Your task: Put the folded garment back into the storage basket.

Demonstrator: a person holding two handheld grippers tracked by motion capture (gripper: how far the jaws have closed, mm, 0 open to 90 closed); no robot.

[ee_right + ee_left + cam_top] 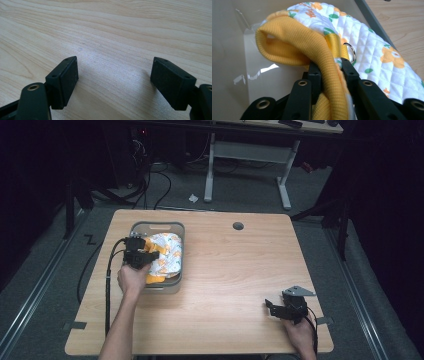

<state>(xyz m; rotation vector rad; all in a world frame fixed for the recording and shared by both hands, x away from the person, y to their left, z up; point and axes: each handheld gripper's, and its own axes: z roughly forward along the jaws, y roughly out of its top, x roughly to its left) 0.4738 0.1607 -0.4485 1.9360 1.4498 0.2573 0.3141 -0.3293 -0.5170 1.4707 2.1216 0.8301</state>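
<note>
Clamping a yellow ribbed cuff (294, 45), the left gripper (328, 68) is seen with its two black jaws pressed against both sides of the knit fabric, which is bunched between them. The cuff belongs to a quilted garment (165, 254), white with an orange flower and green leaf print, which is lodged in a grey plastic basket (158, 226). A strip of yellow webbing (333, 45) with a small metal ring (350, 51) is sewn onto the quilted cloth just beside the cuff. From the high view, the left gripper (145, 256) is held over the left half of the basket, its cable trailing down past the person's left hand (131, 279) towards the near edge of the tabletop (235, 270). The basket stands near the far left corner of the tabletop, and most of its inside is taken up by the garment, which rises above the rim.

The right gripper (274, 309) is held low near the near right corner of the tabletop, well apart from the basket. In its own view, the jaws of the right gripper (115, 80) are spread wide, with bare pale wood between them and nothing gripped.
</note>
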